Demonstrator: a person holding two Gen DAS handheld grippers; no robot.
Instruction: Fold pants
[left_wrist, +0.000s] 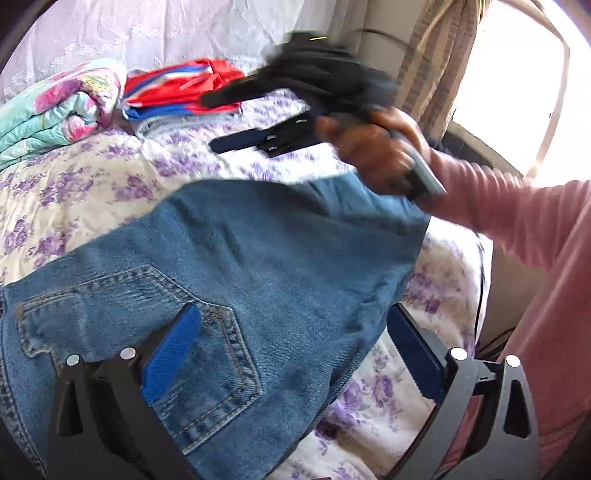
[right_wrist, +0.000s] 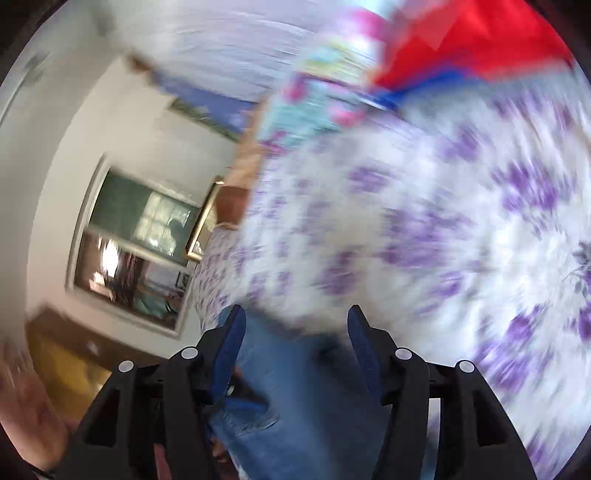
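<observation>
Blue denim pants (left_wrist: 258, 258) lie spread on a bed with a purple-flowered bedspread (left_wrist: 74, 184), back pocket facing up. My left gripper (left_wrist: 295, 314) stands wide open low over them, its left finger (left_wrist: 171, 354) above the pocket and its right finger (left_wrist: 413, 350) past the denim's edge. Beyond the pants' far edge, my right gripper (left_wrist: 225, 120) is blurred in the air in a person's hand (left_wrist: 373, 147), open with nothing between its fingers. The right wrist view is smeared; the right gripper (right_wrist: 295, 314) has its jaws apart there, with denim (right_wrist: 295, 387) below them.
A folded red and blue garment pile (left_wrist: 177, 92) and a rolled floral quilt (left_wrist: 62, 107) lie at the bed's far side. A curtain (left_wrist: 436, 55) and a bright window are at the right. A pink sleeve (left_wrist: 517, 221) crosses from the right. A framed mirror (right_wrist: 136, 240) hangs on the wall.
</observation>
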